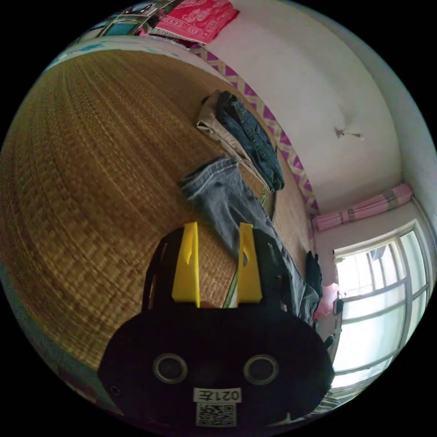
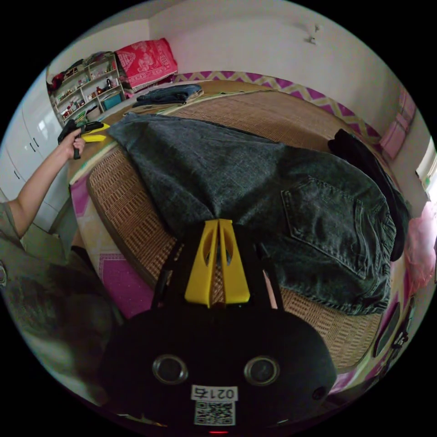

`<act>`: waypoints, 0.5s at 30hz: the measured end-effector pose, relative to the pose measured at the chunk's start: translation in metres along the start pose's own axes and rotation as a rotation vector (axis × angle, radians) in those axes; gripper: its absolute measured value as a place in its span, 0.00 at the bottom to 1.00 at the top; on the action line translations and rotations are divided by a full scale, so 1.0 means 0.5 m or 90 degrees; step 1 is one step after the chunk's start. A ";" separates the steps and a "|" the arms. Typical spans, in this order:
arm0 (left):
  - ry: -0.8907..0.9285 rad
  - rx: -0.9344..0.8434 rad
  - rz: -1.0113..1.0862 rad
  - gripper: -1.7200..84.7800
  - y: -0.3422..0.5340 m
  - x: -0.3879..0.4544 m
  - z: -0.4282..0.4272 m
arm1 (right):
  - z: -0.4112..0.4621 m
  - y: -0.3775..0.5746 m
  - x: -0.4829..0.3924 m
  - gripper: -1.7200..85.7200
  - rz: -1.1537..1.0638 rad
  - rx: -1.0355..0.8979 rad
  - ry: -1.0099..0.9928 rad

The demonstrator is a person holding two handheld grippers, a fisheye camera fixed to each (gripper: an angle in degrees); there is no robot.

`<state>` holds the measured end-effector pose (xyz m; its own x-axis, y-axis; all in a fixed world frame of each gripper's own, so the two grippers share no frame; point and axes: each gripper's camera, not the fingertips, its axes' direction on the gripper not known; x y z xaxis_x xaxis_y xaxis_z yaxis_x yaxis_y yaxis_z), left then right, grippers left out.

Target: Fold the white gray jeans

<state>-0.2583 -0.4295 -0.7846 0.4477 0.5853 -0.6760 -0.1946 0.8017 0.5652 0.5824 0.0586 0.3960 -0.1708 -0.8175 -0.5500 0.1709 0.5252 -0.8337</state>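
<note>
Gray jeans (image 2: 255, 191) stretch from 10 to 4 o'clock; right gripper (image 2: 219, 255), fingers closed, sits at their near edge; left gripper (image 1: 217, 255) open, hem at 12.

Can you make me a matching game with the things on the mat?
Things:
1. gray jeans
2. right tool
3. left tool
4. folded pile

States:
A. jaws apart
B. stacked near the wall
C. spread out on the woven mat
D. jaws closed at the jeans' edge

Pairs: 1-C, 2-D, 3-A, 4-B
</note>
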 end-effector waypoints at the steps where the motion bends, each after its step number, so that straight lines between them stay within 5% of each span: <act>1: -0.018 0.008 0.003 0.14 -0.001 0.011 0.012 | -0.001 0.004 0.005 0.01 0.003 0.000 -0.002; 7: -0.046 0.053 0.019 0.07 0.017 0.046 0.063 | -0.009 0.031 0.030 0.01 0.014 0.006 0.002; 11: 0.042 0.083 -0.002 0.02 0.044 0.059 0.058 | -0.015 0.050 0.063 0.01 0.027 0.011 -0.025; 15: 0.039 0.122 0.139 0.01 0.096 0.225 -0.006 | -0.054 0.092 0.127 0.01 0.041 0.068 -0.122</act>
<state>-0.2202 -0.3248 -0.8348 0.3582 0.7522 -0.5531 -0.1087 0.6220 0.7755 0.5531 0.0370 0.3214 0.0294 -0.8184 -0.5739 0.2791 0.5580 -0.7815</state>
